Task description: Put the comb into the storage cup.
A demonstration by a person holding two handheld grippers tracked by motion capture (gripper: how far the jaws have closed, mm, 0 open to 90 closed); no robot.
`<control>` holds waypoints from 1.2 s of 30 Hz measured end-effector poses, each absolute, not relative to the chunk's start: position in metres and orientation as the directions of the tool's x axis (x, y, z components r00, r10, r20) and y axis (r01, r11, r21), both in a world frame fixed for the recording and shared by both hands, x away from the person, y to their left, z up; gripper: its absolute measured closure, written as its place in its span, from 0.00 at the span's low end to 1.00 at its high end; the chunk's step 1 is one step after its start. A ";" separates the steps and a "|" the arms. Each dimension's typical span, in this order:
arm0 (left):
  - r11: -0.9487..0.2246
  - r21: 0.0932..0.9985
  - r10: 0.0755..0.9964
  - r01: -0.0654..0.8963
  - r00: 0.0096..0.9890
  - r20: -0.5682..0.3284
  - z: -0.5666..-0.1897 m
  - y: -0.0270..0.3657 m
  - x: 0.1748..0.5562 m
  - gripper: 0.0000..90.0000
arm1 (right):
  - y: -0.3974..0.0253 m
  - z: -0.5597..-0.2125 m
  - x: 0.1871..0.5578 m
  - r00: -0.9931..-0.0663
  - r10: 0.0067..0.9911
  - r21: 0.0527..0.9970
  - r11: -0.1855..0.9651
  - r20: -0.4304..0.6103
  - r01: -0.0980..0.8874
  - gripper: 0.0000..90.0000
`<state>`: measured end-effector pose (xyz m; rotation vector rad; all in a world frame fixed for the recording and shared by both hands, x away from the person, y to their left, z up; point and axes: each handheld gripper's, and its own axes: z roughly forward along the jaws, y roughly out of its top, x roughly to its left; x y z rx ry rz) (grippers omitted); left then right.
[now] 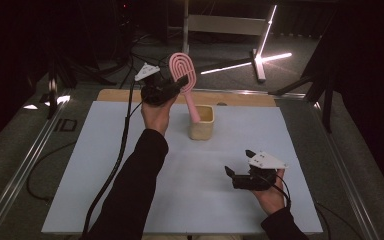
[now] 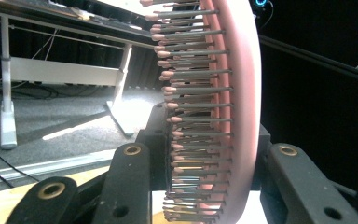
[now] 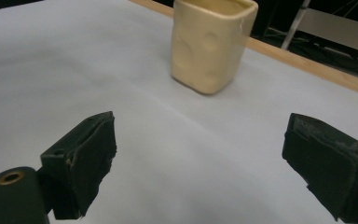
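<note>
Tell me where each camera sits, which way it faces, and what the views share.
High view: above the person's side, looking forward and down on the table; both forearms and hands show, left tool gripping the pink brush, whose handle is in the cup.
Left gripper view: on the left tool, facing along its jaws at the brush and the dark room.
Right gripper view: on the right tool, low over the table, its jaws wide apart, facing the cup.
Shared: high and right gripper views show the cup.

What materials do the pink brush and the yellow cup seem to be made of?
The pink brush looks like matte plastic: smooth, even pink body, with thin grey pins ending in pink tips. The yellow cup seems glazed ceramic, maybe glossy plastic: a soft shine and shallow round dimples on its walls.
</note>
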<state>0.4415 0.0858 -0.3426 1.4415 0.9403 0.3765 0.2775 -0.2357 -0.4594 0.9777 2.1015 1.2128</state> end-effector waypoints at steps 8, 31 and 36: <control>0.150 0.944 0.733 0.295 0.607 -0.306 -0.343 0.087 0.442 0.73 | -0.251 -0.470 0.270 -0.593 0.805 0.896 0.272 -0.012 0.350 0.12; 0.143 0.958 0.761 0.248 0.591 -0.266 -0.349 0.083 0.446 0.72 | -0.249 -0.471 0.270 -0.599 0.801 0.901 0.249 0.014 0.355 0.12; 0.149 0.961 0.775 0.234 0.575 -0.260 -0.350 0.082 0.447 0.72 | -0.250 -0.471 0.270 -0.600 0.800 0.902 0.244 0.021 0.356 0.12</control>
